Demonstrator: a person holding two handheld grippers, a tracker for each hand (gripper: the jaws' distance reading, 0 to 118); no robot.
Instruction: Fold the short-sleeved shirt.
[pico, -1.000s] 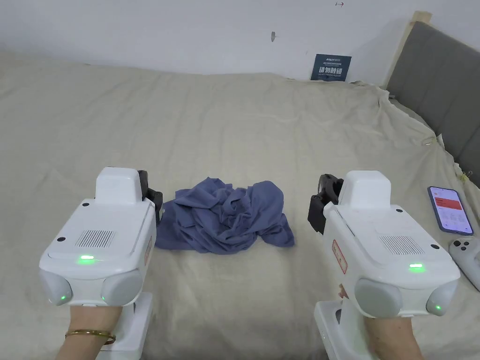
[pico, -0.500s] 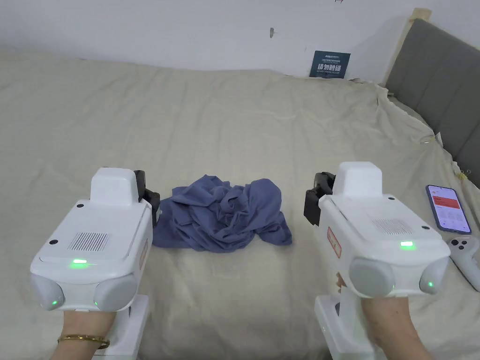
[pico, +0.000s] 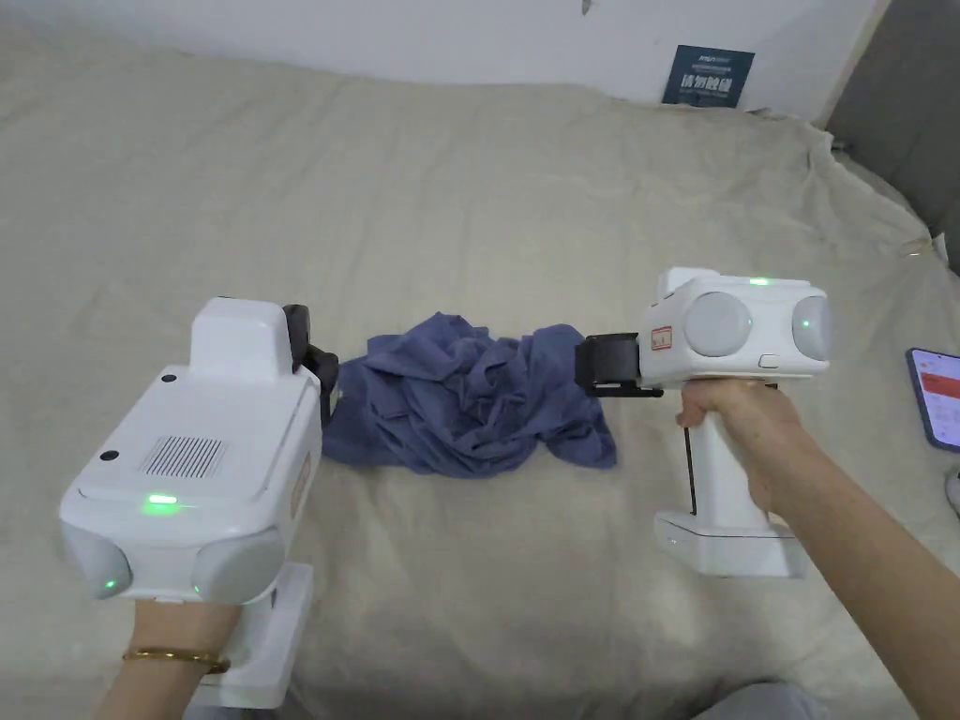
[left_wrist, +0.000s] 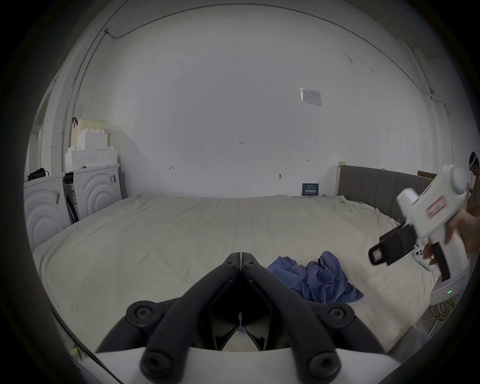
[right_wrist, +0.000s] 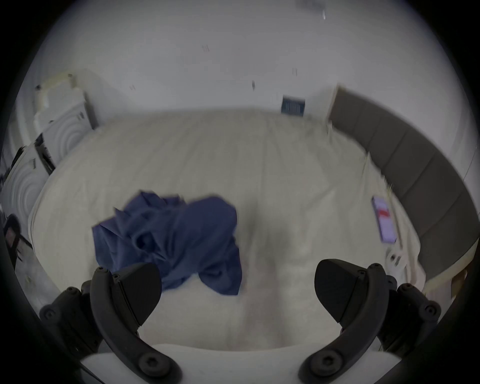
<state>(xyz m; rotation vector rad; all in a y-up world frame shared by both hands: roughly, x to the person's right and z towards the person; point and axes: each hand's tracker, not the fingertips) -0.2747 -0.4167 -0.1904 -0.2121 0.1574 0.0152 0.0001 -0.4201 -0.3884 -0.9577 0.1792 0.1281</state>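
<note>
Both tongs hover over a bed: the left gripper (left_wrist: 241, 256) has its jaws pressed together on nothing, while the right gripper (right_wrist: 237, 293) has its jaws spread wide, tilted toward the shirt (pico: 469, 396). That crumpled blue shirt lies between them on a wrinkled beige sheet (pico: 487, 216). A dark blue sign (pico: 708, 77) with unreadable white lettering leans against the white wall (left_wrist: 233, 91).

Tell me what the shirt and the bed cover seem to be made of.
Shirt: looks like a thin, soft matte knit, maybe cotton jersey; it lies crumpled in many small limp folds with no shine. Bed cover: seems a beige woven cloth, matte, possibly cotton or linen; it shows shallow creases and drapes loosely at the far right edge. Fibre can't be confirmed.
</note>
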